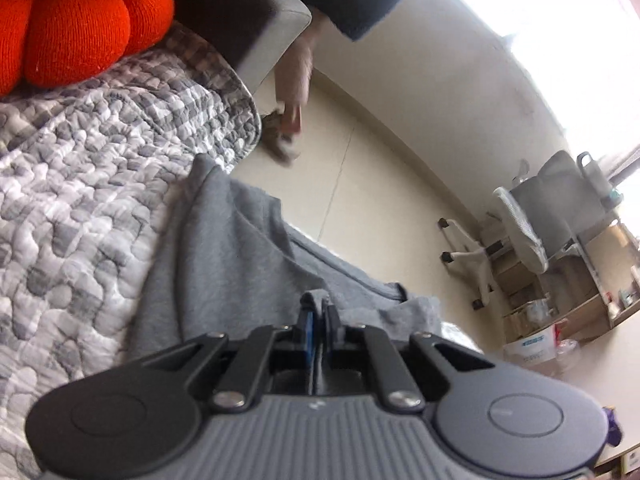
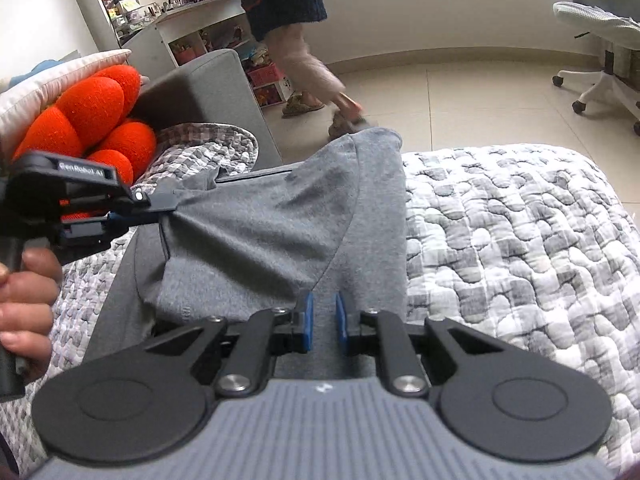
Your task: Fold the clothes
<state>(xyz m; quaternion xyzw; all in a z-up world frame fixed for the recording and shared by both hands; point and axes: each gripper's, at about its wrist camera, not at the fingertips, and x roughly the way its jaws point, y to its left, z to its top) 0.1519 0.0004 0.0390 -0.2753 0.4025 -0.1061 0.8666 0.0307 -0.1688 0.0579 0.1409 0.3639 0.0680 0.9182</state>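
Grey shirt (image 2: 280, 216) lies mid-frame on the quilt (image 2: 520, 240). Left gripper (image 2: 168, 206), at left of the right-wrist view, is pinched tight on a shirt edge, pulling it taut. Right gripper (image 2: 323, 318) has jaws narrowly apart with fabric between the pads; can't tell if it's clamped. Risk: if it isn't, a left-side tug drags the whole shirt, wrecking the fold. Passer-by's legs (image 2: 304, 68) upper centre could bump in.

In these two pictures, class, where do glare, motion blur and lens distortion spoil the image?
Left wrist view: the bright window is blown out to white at upper right, and the walking person's legs are smeared. Right wrist view: evenly lit, though the same legs blur, and the fisheye bends the white bookshelf; the grey knit garment stays sharp.
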